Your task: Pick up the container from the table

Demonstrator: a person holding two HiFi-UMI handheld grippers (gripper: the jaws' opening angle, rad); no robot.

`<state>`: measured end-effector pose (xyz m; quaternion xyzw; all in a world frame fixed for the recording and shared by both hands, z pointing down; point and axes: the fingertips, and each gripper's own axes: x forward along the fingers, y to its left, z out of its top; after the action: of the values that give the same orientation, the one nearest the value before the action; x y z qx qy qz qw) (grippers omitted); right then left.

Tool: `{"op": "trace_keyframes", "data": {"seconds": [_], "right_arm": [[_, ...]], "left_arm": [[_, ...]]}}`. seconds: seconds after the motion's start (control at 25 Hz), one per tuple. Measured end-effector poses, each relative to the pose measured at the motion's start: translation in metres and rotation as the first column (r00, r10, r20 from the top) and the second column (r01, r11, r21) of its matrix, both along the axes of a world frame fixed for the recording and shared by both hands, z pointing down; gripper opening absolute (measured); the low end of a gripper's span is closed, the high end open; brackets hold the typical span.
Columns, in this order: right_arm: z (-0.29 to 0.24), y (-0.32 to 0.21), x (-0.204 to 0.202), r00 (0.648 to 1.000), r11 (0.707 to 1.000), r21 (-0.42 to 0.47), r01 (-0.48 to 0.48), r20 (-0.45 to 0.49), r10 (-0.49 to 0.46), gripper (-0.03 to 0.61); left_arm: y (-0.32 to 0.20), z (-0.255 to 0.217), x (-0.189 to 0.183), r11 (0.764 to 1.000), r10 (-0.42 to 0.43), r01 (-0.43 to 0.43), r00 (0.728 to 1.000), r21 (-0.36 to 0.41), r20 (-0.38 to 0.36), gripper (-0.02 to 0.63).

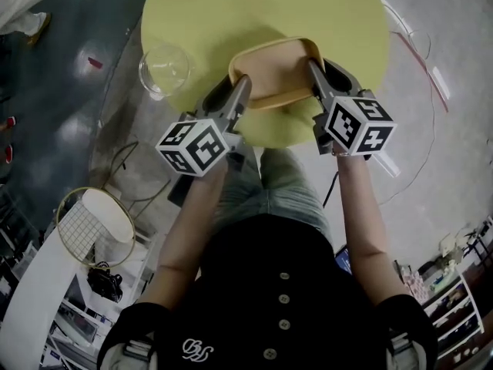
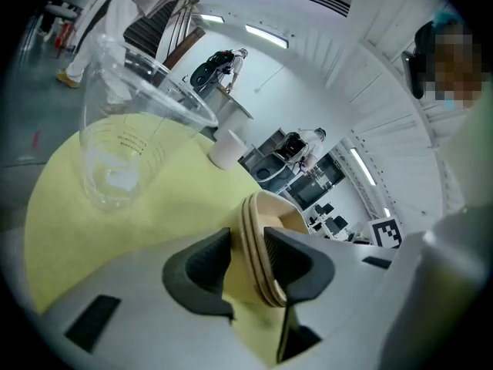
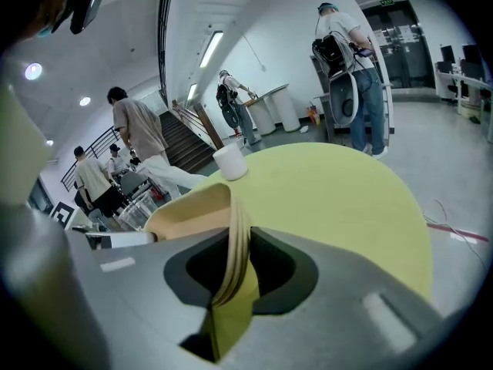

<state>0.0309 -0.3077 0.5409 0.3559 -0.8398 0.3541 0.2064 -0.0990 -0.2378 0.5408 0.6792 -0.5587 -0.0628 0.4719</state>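
Note:
A tan shallow container sits on the round yellow table near its front edge. My left gripper is at the container's left rim. In the left gripper view the layered rim stands between the dark pads, which press on it from both sides, so the left gripper is shut on it. My right gripper holds the right rim. In the right gripper view the thin tan rim is pinched between the pads of the right gripper. The container rests on the table.
A clear plastic cup stands at the table's left edge, close to the left gripper. A small white cup is at the table's far side. Several people stand beyond the table. Cables lie on the floor at the right.

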Motion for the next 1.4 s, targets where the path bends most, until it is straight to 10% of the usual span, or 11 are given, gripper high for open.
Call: {"op": "trace_keyframes", "data": {"seconds": [0.6, 1.4], "right_arm": [[-0.079, 0.002, -0.002, 0.993, 0.989, 0.123, -0.079, 0.101, 0.067, 0.049], [-0.193, -0.015, 0.014, 0.960, 0.904, 0.366, -0.223, 0.244, 0.139, 0.048]], "left_arm": [[-0.014, -0.086, -0.011, 0.978, 0.068, -0.072, 0.997, 0.198, 0.025, 0.137], [-0.050, -0.209, -0.004, 0.854, 0.146, -0.156, 0.987, 0.497, 0.059, 0.137]]}}
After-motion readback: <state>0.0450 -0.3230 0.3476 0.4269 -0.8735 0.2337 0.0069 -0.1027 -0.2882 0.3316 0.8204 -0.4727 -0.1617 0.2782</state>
